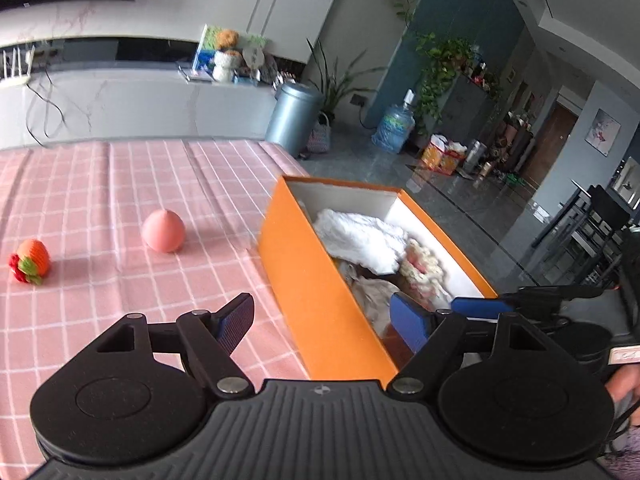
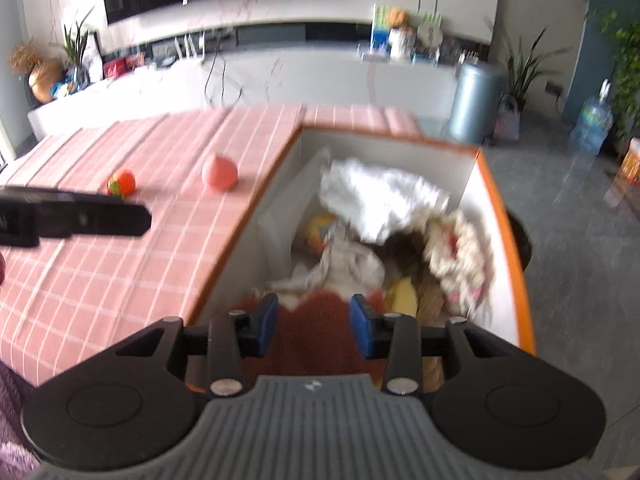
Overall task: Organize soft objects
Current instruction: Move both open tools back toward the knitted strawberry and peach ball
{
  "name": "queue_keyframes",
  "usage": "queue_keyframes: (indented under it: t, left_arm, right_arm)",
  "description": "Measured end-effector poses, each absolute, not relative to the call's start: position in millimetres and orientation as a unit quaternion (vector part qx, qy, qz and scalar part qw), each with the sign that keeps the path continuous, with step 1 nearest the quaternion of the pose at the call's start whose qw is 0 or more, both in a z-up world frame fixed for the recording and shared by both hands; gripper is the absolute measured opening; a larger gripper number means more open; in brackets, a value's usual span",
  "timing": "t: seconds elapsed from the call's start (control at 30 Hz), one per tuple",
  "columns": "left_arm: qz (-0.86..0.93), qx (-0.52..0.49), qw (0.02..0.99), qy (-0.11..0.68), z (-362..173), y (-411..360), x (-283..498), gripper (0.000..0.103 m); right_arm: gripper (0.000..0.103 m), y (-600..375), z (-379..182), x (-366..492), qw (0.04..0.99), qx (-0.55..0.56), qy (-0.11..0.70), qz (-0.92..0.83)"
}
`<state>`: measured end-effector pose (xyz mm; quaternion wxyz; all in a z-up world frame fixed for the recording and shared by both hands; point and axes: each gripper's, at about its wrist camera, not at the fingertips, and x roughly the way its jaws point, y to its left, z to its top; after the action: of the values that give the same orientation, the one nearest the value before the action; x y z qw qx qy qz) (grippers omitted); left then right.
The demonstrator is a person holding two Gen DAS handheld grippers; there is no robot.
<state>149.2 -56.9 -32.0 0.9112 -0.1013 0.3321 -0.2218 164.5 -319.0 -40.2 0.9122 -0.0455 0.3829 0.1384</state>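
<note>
Two soft toys left on desk [image 1: 120, 184]: pink peach [image 1: 163, 231], crocheted orange fruit [image 1: 31, 262]. Light, squashy; pinch mid-body. Left tool [image 1: 324, 320] released; right tool [image 2: 314, 330] released, over orange box [image 1: 312, 280].

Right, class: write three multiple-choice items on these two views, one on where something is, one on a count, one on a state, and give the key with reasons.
1. Where is the white cloth?
A. on the tablecloth
B. in the box
C. on the floor

2. How many toys lie loose on the tablecloth?
A. two
B. four
C. none

3. How is the left hand-held gripper?
A. shut on the peach
B. shut on the cloth
C. open, holding nothing

Key: 1 B, it lies inside the box walls. 2 A, only the peach and the strawberry are there. 3 C, its fingers are spread wide with nothing between them.
</note>
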Motion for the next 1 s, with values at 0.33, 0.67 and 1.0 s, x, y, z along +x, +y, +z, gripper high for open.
queue_keyframes:
  t: [0.33,0.67,1.0]
  left_arm:
    - [-0.133,-0.079,0.95,0.272,-27.9,3.4,138.2,0.082]
    - [-0.029,-0.106,0.958,0.266,-49.2,69.5,143.7,0.084]
    - [0.045,-0.103,0.956,0.27,-79.3,120.0,154.0,0.09]
  right_arm:
    - [0.067,-257.5,-20.3,175.7,0.94,-0.031,0.31,0.137]
    - [0.084,-182.4,-52.2,208.3,0.935,0.013,0.327,0.132]
    - [0.084,-119.9,-86.4,243.5,0.928,-0.032,0.34,0.147]
